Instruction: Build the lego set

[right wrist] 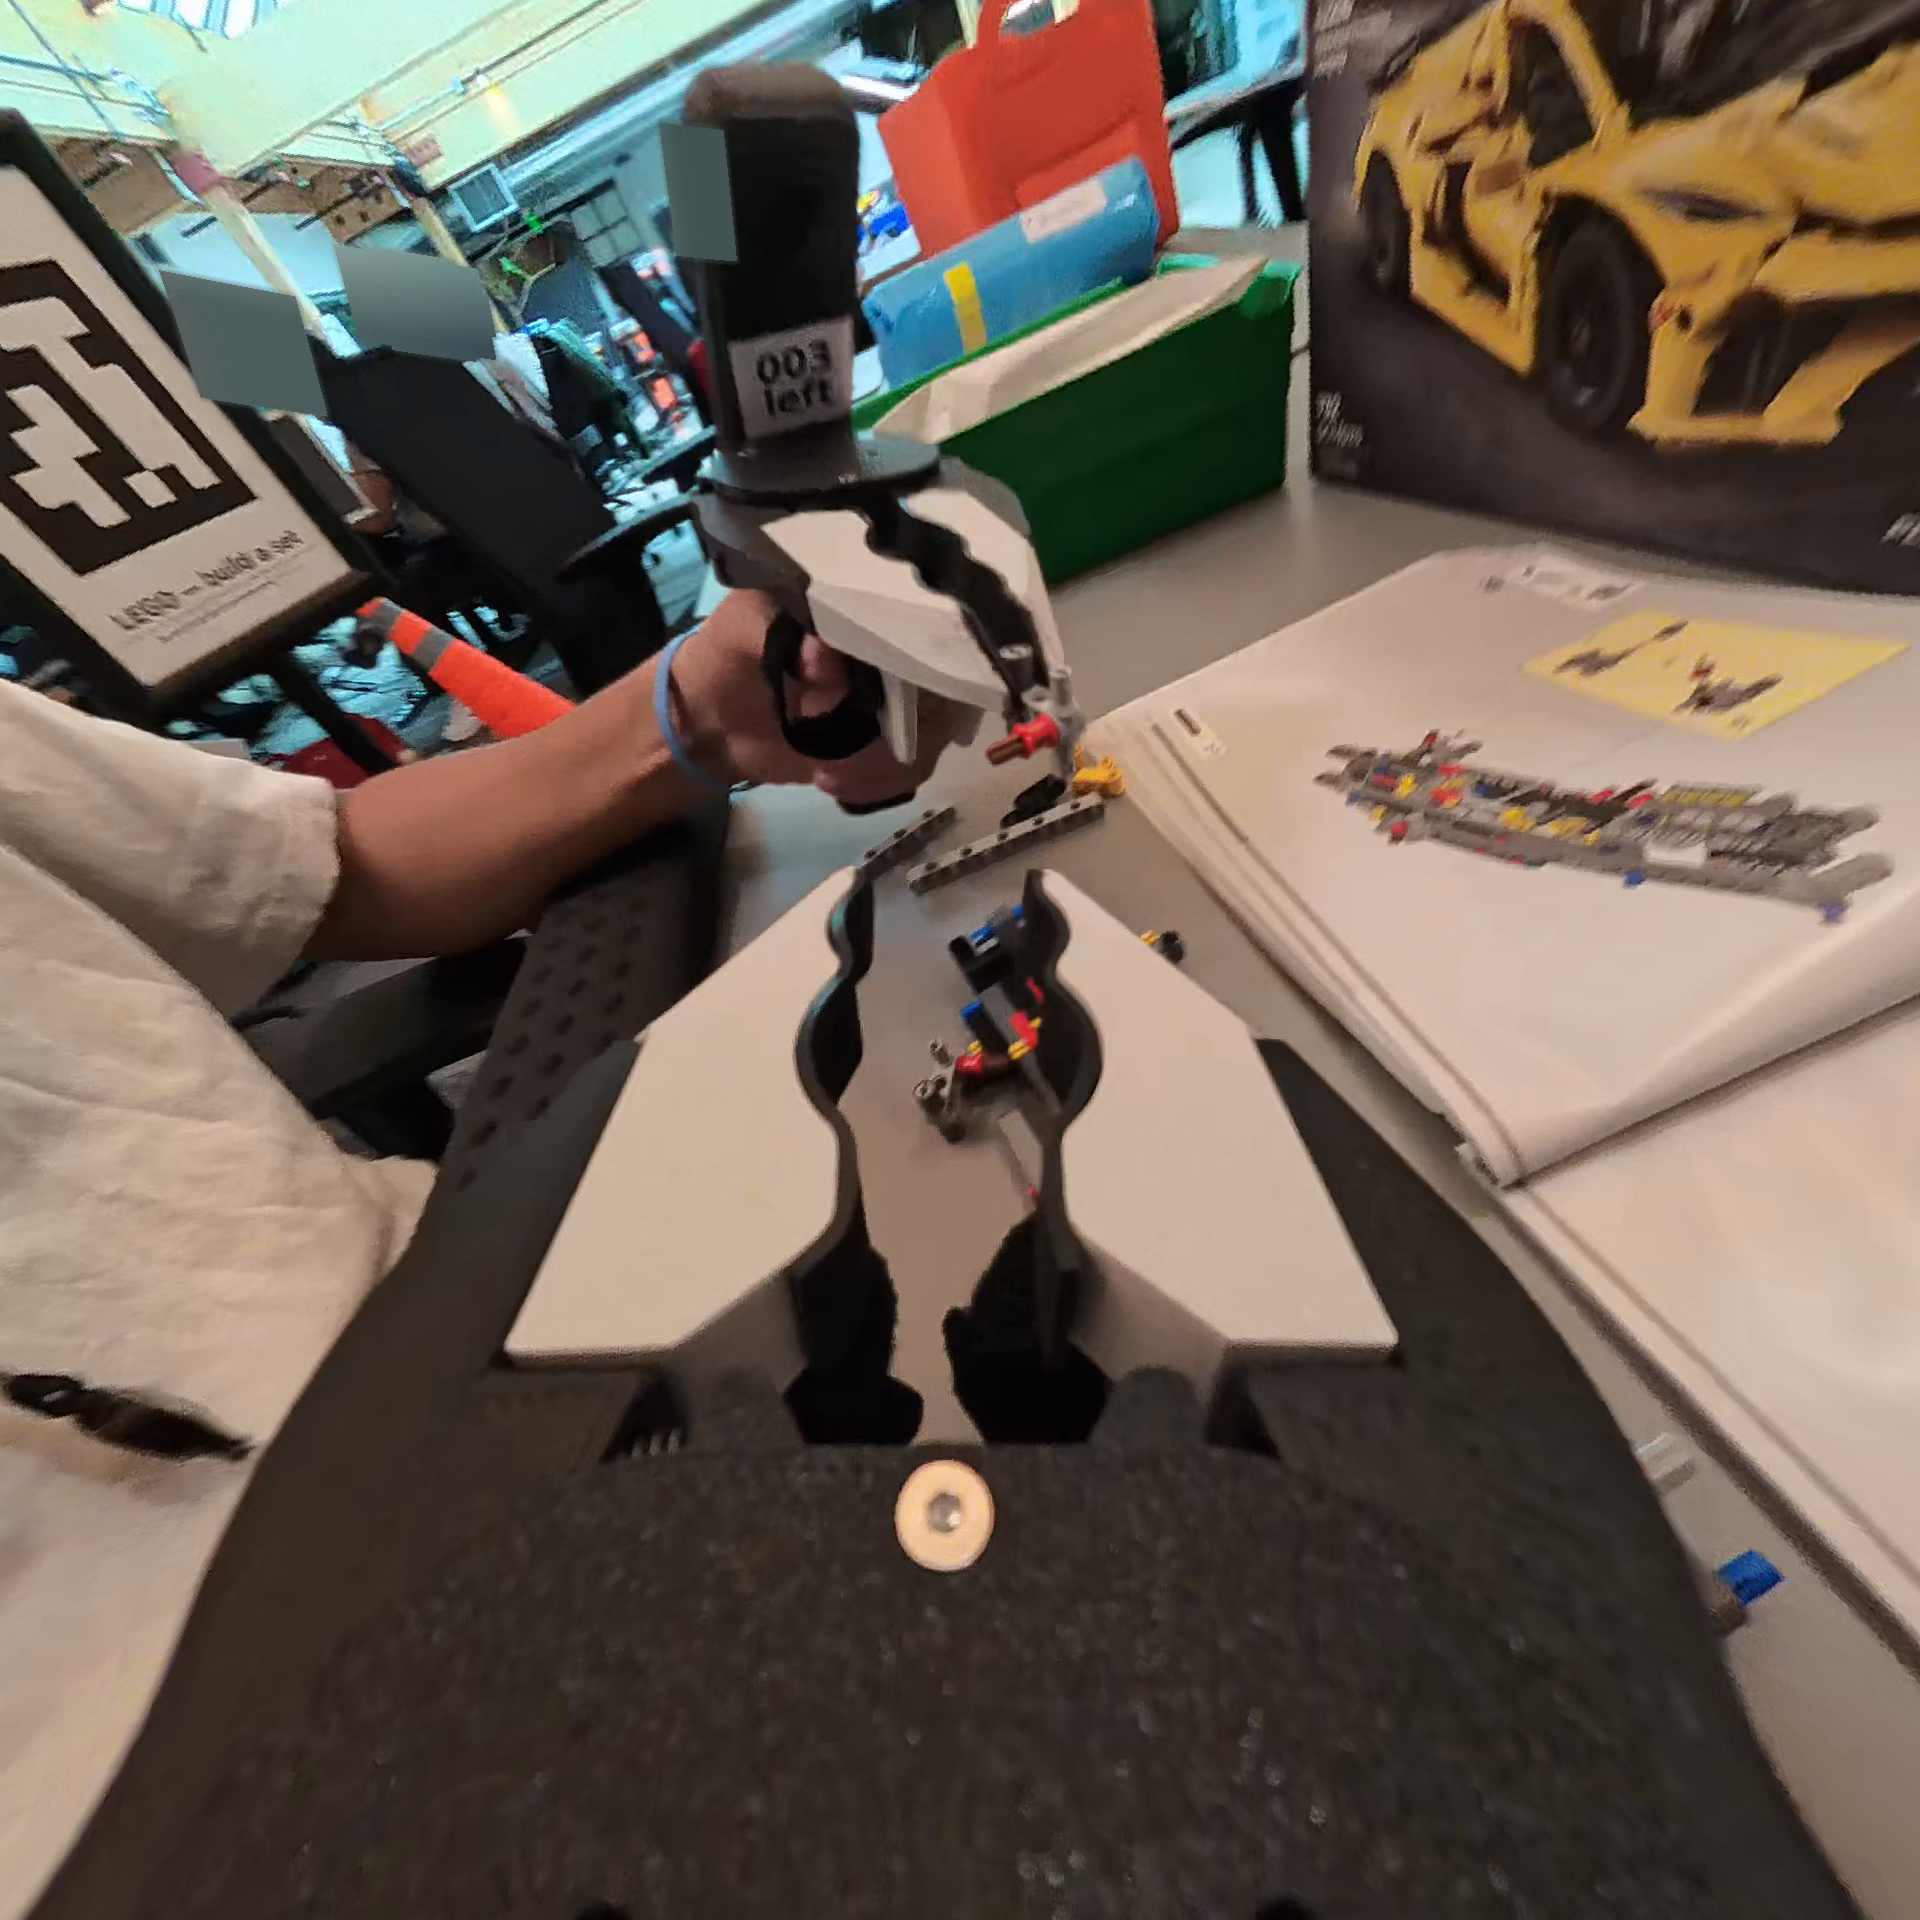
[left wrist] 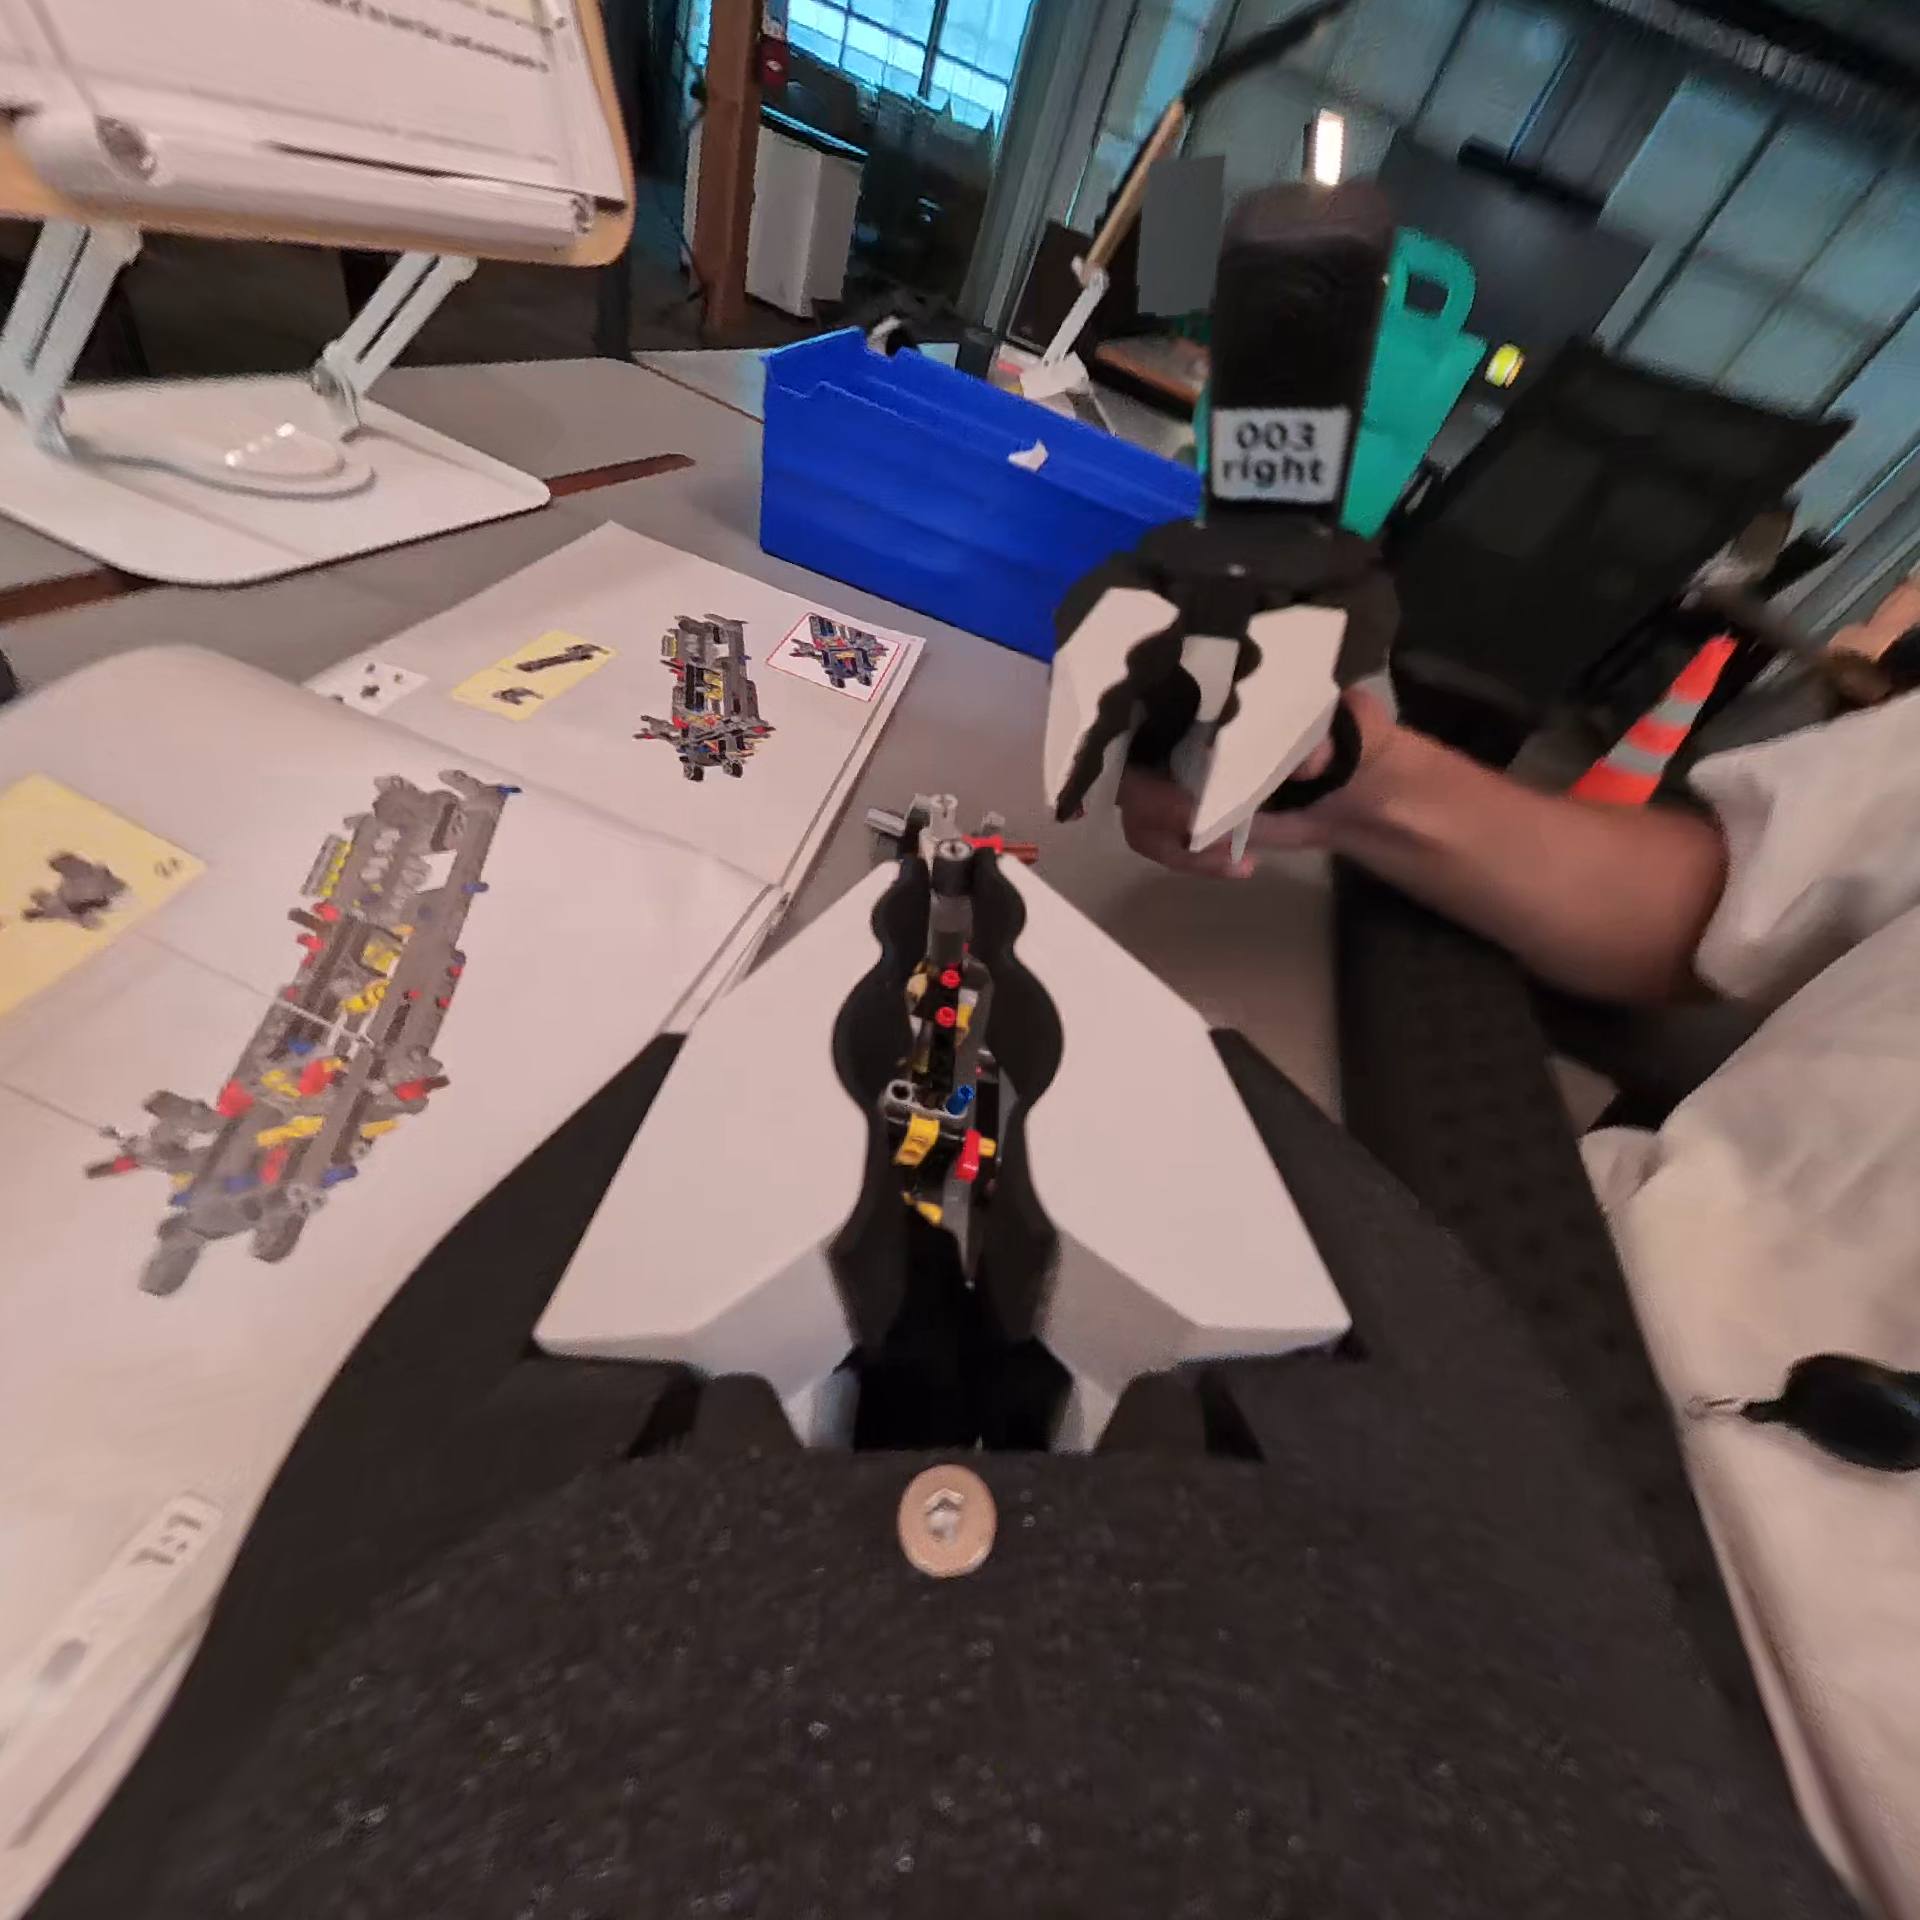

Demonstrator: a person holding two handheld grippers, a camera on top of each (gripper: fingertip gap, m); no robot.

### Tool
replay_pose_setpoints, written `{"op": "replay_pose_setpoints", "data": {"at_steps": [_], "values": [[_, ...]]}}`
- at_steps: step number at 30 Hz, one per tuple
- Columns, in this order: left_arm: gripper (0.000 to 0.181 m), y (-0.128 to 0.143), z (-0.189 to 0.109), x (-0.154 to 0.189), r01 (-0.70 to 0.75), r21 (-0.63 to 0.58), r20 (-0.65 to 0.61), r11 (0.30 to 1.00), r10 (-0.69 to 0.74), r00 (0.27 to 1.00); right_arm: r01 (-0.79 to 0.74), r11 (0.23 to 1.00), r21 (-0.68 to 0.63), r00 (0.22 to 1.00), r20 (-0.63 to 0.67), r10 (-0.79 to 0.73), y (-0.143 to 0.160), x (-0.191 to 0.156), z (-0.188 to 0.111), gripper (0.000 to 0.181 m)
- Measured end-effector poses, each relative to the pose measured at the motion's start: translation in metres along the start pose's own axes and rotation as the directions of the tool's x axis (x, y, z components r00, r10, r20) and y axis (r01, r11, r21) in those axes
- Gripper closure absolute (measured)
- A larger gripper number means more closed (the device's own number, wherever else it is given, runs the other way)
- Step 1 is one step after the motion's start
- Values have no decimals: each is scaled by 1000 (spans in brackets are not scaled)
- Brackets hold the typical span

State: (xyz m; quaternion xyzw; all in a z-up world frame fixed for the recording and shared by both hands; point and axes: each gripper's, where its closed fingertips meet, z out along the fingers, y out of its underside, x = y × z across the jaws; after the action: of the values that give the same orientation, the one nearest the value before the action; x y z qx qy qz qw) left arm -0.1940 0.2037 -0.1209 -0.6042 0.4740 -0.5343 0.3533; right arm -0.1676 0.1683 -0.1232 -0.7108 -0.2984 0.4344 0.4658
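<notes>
I see left gripper (left wrist: 951, 862) jaws clamped on lego assembly (left wrist: 948, 1049); right gripper (right wrist: 951, 883) jaws apart over loose parts (right wrist: 987, 1023), open manual (right wrist: 1558, 831) alongside on tabletop (right wrist: 1226, 592).

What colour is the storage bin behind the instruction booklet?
The storage bin is blue; the left wrist view shows it best.

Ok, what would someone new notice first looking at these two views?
Probably the left gripper shut on a long grey lego assembly studded with red and yellow pins. Next, the open instruction booklet beside it, and the yellow-car set box standing at the table's far edge.
</notes>
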Motion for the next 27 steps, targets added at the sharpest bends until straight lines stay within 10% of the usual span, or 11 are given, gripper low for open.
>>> {"op": "replay_pose_setpoints", "data": {"at_steps": [6,27], "values": [[174,-9,2,3,200,77,-124,977,-189,974,186,982,-19,949,-257,-185,-10,14,12,159],[174,6,15,7,248,-19,-156,969,-248,956,387,908,-160,803,-427,-417,-9,17,20,174]]}}
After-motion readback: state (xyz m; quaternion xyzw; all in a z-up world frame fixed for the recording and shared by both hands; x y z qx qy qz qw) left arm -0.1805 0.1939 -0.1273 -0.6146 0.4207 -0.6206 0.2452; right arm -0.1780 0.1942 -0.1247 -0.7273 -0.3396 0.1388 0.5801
